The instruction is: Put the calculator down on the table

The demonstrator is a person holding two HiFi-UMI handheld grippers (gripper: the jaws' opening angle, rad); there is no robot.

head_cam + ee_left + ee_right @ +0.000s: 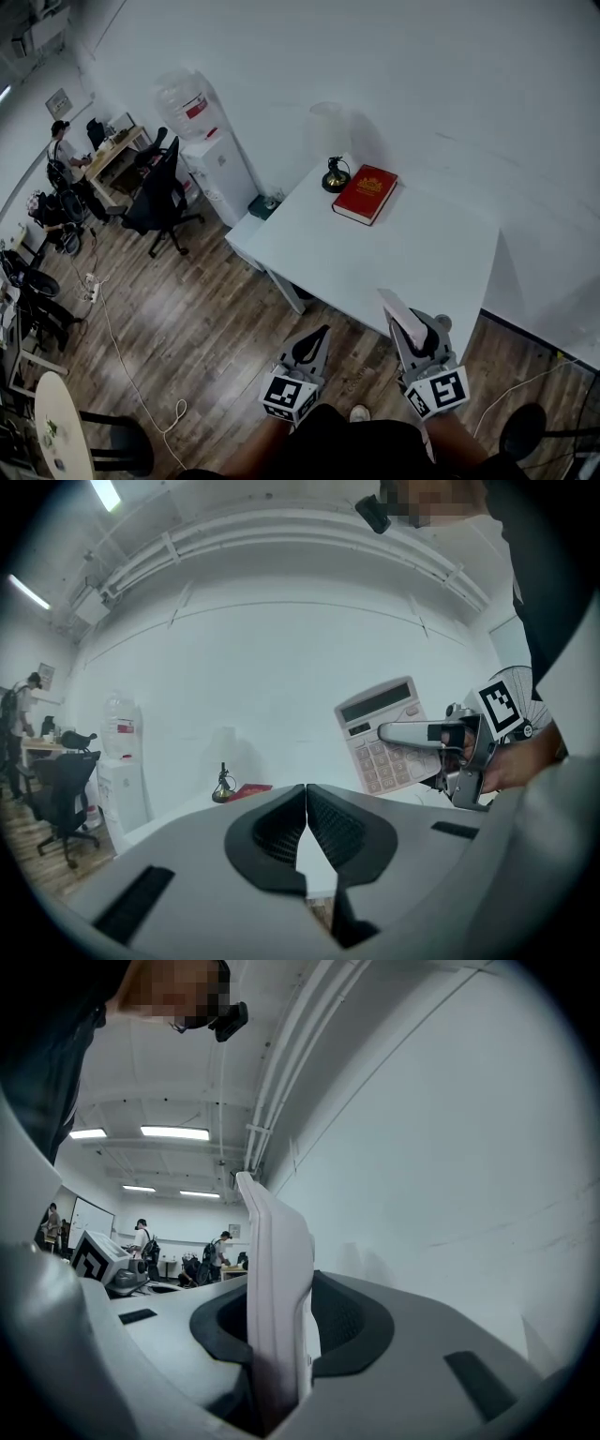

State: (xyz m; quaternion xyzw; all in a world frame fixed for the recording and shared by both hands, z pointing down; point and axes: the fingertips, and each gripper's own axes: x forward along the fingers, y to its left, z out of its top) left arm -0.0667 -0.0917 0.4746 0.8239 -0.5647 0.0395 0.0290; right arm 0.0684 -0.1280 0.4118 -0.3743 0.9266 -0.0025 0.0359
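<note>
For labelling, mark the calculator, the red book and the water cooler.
calculator [377,705], left gripper view, its display.
red book [366,193], head view, its cover.
water cooler [223,172], head view, its white cabinet.

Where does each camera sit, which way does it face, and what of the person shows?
Head view: on the head, steeply down at the table and book; left gripper, right gripper, forearms show.
Left gripper view: on the left gripper, along its closed jaws toward the table; the right hand shows.
Right gripper view: on the right gripper, along jaws clamping the calculator, toward the wall; dark clothing shows.
Shared: the calculator, in all three.
</note>
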